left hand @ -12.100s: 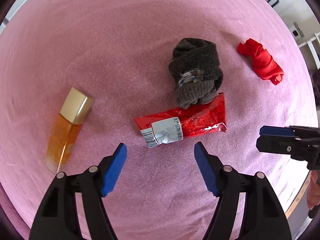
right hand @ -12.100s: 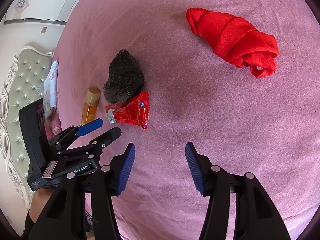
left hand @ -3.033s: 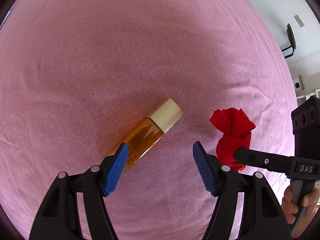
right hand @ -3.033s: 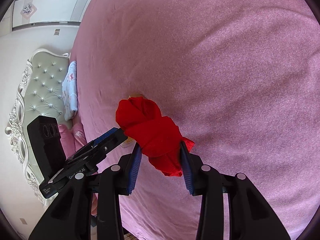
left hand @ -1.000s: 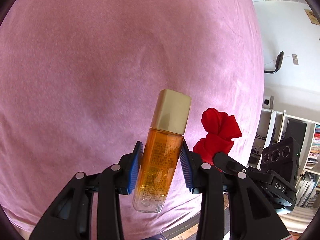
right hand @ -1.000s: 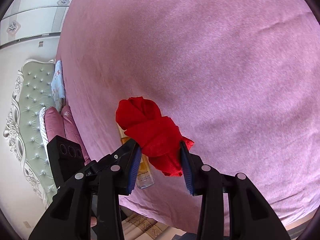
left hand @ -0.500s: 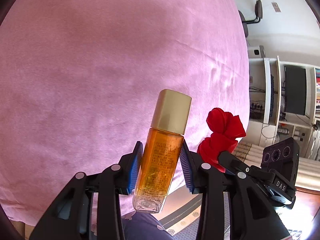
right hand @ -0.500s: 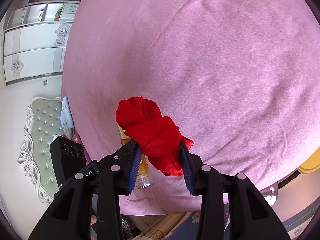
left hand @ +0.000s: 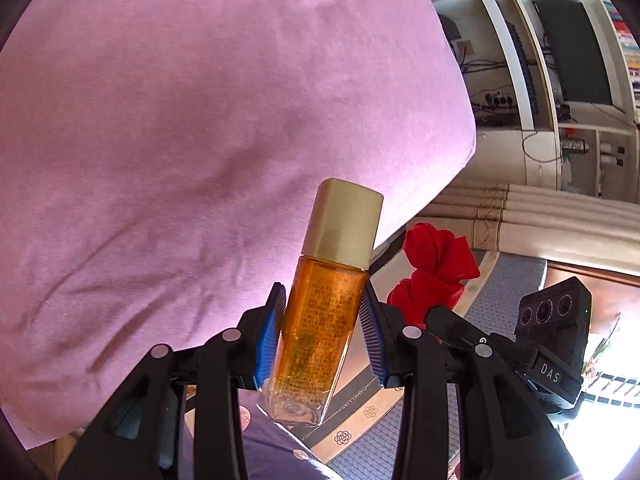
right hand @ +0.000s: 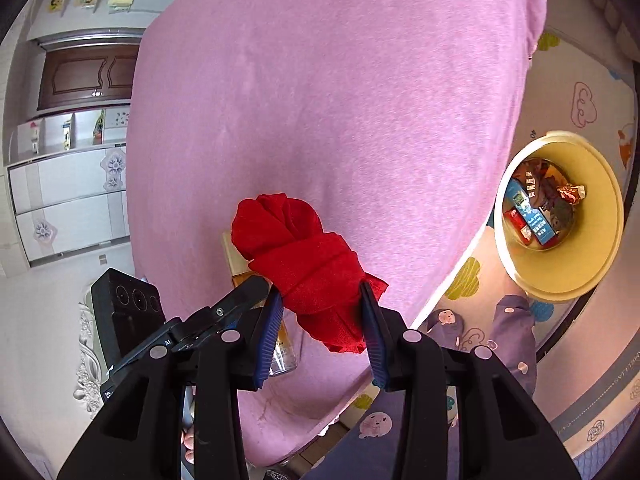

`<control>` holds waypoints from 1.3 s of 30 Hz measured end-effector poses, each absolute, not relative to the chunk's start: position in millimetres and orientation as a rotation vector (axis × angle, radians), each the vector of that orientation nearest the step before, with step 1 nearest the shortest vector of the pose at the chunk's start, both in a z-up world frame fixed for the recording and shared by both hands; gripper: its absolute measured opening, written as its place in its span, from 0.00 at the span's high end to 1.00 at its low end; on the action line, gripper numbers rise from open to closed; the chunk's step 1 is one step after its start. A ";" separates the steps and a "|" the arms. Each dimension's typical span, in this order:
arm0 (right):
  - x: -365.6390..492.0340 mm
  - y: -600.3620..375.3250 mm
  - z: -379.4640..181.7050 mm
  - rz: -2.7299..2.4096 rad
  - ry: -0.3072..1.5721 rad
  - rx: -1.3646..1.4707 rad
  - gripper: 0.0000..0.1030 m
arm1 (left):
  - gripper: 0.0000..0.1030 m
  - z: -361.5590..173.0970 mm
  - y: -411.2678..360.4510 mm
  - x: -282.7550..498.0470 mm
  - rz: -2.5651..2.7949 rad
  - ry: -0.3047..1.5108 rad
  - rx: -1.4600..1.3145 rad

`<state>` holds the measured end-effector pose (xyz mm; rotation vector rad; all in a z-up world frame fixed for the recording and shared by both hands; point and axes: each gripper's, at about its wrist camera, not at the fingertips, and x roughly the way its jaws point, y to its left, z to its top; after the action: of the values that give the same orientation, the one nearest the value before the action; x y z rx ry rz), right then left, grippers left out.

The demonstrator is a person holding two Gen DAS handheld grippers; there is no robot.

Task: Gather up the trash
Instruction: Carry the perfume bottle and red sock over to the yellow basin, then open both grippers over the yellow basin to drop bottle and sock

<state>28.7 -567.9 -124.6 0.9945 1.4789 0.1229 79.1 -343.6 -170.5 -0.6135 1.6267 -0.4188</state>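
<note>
Bottle [left hand: 320,328]: amber-orange liquid, pale gold cap, fine dark print on the glass. Cloth bundle [right hand: 308,268]: solid bright red. Bed cover [right hand: 340,100]: plain pink. Gripper pads [left hand: 269,336]: blue on black frames. Bin [right hand: 600,248]: pale yellow. Floor mat [right hand: 580,104]: cream with cartoon clouds. Clothing [right hand: 512,332]: purple, small printed figures.

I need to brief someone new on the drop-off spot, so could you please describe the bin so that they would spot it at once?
Start from the big pink bedspread and follow its edge down to the patterned floor mat beside the bed. There stands a round yellow bin, open-topped, with colourful wrappers at its bottom; nothing else on the floor is a yellow container.
</note>
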 end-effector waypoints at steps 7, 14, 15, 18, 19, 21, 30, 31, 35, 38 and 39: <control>-34.3 -672.6 -134.8 -0.017 1.438 1.067 0.63 | 0.63 -173.7 -458.5 57.9 -0.540 1.686 -0.501; -84.4 -737.7 -152.8 -0.118 1.422 1.150 0.63 | 0.63 -189.5 -537.7 29.4 -0.615 1.756 -0.380; -89.4 -743.2 -154.6 -0.129 1.419 1.159 0.63 | 0.63 -192.2 -546.2 26.5 -0.624 1.765 -0.369; -100.3 -755.0 -160.4 -0.149 1.412 1.184 0.63 | 0.63 -198.5 -564.9 18.4 -0.644 1.780 -0.328; -103.1 -757.5 -162.3 -0.151 1.409 1.192 0.63 | 0.63 -200.5 -570.2 16.2 -0.648 1.786 -0.319; -108.4 -761.7 -165.6 -0.158 1.404 1.202 0.63 | 0.63 -203.0 -578.0 13.5 -0.655 1.792 -0.306; -122.1 -773.6 -168.5 -0.185 1.400 1.231 0.50 | 0.42 -207.4 -586.7 11.3 -0.647 1.811 -0.272; -123.1 -774.3 -169.4 -0.186 1.402 1.235 0.50 | 0.37 -206.7 -586.2 11.5 -0.638 1.805 -0.260; -124.0 -774.5 -171.5 -0.186 1.413 1.239 0.50 | 0.35 -203.3 -584.0 12.3 -0.637 1.790 -0.229; -121.0 -772.2 -171.1 -0.182 1.421 1.230 0.50 | 0.35 -202.0 -580.5 13.1 -0.632 1.792 -0.233; -119.5 -771.3 -170.3 -0.182 1.422 1.226 0.50 | 0.35 -201.6 -579.1 13.7 -0.633 1.794 -0.239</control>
<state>-119.5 -771.3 -170.3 1.2264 1.4215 -0.1819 13.7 -579.1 -201.6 -0.2395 1.7943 -0.6335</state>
